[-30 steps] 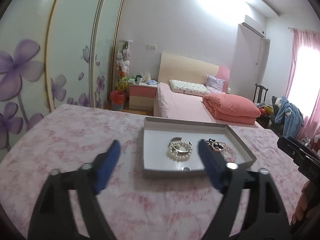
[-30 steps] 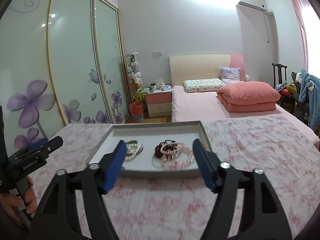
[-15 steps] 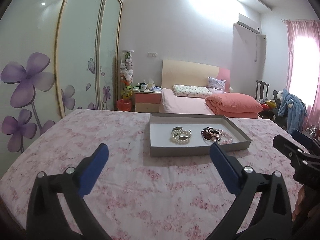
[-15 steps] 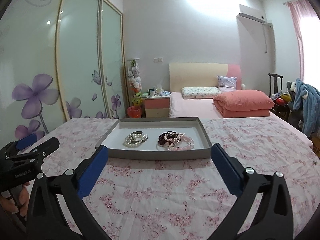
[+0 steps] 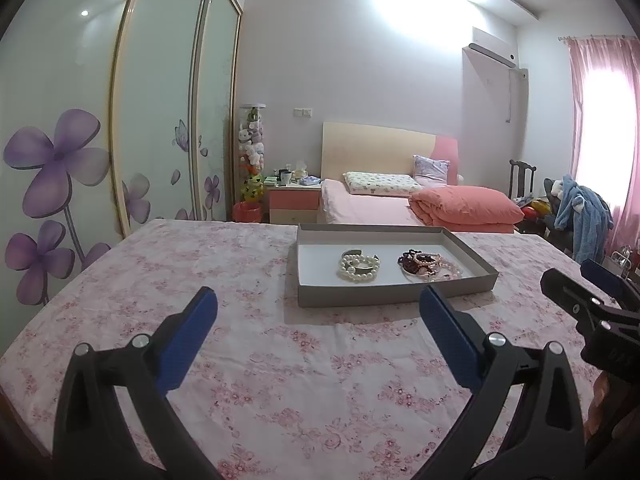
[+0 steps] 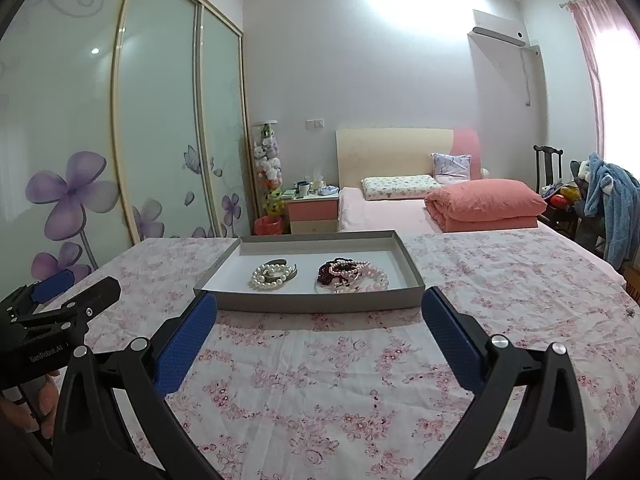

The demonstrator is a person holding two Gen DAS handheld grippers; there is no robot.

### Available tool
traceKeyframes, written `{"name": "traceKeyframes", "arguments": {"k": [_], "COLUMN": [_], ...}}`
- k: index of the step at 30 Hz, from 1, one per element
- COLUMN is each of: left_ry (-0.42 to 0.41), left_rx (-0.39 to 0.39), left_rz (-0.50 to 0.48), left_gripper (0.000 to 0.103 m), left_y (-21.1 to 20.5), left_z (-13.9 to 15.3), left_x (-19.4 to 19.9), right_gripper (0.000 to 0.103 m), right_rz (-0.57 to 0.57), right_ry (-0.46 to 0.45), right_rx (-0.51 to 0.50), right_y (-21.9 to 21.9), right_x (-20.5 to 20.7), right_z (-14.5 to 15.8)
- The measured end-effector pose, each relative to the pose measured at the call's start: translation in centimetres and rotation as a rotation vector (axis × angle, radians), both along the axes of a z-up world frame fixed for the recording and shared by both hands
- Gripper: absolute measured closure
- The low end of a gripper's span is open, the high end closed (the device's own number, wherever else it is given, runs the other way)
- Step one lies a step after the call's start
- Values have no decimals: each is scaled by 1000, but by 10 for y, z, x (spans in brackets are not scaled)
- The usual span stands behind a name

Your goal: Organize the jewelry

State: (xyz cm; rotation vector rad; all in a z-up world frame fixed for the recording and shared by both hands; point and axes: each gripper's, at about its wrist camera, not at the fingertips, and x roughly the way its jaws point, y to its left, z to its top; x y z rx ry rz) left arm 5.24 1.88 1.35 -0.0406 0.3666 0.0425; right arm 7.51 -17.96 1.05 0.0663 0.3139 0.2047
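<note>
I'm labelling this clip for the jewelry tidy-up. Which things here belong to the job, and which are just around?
Part of the job:
- grey tray
- white pearl bracelets
- dark red and pink bead bracelets
- left gripper, open, empty
- right gripper, open, empty

Just around:
- floral cloth
- folded pink quilt
- nightstand
- blue garment

— Any writing you can make out from here?

— Just one bit: "GenRobot.AI" in small white letters on the black plastic body of the left gripper (image 6: pixel 60 292), seen from the right one.

— And the other gripper?

— Some pale marks on its black body, too blurred to read.
</note>
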Motion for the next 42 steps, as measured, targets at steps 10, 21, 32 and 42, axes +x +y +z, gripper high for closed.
{"name": "traceKeyframes", "arguments": {"k": [10,21,32,42], "left_ry": [2,8,20,24], "left_rx": [3,3,5,0], "left_rz": [-4,1,4,1], "left_gripper": [4,4,4,4], "left_y": [-1,-2,-4,-4], "left_z": [0,-1,-2,-6], "left_x": [-2,-3,-1,-1], "right_gripper": [2,2,2,2], "right_rz": [-14,-13,-9,-3], "right_ry": [-3,4,15,19], "right_rx": [12,21,25,25], "right_y": [-5,-6,-4,-3], "right_x": [-3,-3,-3,-3], "right_z": [0,-3,-5,-8]}}
